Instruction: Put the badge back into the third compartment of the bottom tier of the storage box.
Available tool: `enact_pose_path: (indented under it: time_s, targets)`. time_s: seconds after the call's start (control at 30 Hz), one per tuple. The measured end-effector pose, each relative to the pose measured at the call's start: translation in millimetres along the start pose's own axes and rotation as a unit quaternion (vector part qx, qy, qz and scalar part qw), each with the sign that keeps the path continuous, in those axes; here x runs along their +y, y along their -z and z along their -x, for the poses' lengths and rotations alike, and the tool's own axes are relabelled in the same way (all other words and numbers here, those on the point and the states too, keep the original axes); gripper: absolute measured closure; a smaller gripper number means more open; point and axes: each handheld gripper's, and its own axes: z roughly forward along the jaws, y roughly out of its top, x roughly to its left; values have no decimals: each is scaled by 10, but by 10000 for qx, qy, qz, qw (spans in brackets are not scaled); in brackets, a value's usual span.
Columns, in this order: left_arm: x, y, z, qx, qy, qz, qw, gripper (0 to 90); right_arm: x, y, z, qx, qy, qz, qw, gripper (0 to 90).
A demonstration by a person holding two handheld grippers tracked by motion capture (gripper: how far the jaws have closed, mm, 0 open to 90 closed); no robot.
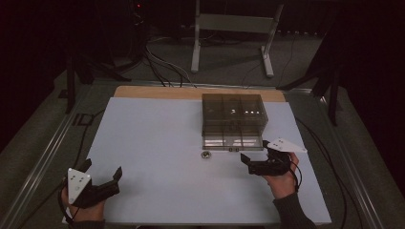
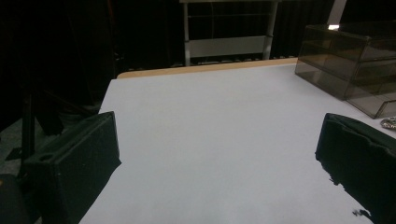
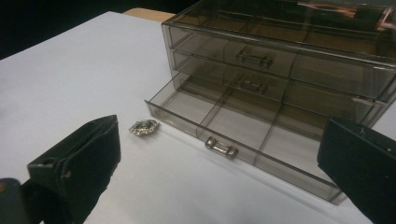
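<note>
A smoky clear drawer box (image 1: 233, 110) stands at the back right of the white table top (image 1: 157, 143). Its bottom drawer (image 1: 232, 142) is pulled out, and the compartments (image 3: 233, 116) I can see hold nothing. A small green-and-silver brooch (image 1: 206, 154) lies on the table just left of the drawer's front; it also shows as the brooch (image 3: 144, 126) and the brooch (image 2: 390, 122). My right gripper (image 1: 254, 150) is open in front of the drawer, holding nothing, right gripper (image 3: 219, 140). My left gripper (image 1: 102, 168) rests open at the near left, far from the box (image 2: 355, 60), left gripper (image 2: 218, 130).
A wooden strip (image 1: 191, 92) runs along the table's far edge. Behind it a grey metal stand (image 1: 234, 24) sits on the floor, with cables (image 1: 162, 67) beside it. Dark supports flank both sides of the table.
</note>
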Motion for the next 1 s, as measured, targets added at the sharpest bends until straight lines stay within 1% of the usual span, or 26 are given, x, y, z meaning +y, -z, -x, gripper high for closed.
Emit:
enact_pose_path:
  time_s: [0.47,1.0]
  targets:
    - [-4,-7,3,-30,-4,-18,10000,3,32,-150,-47,149,-82,-118,9998,0]
    - [-8,-15,2,-47,-2,-33,10000,4,110,-342,-155,282,-43,-204,9994,0]
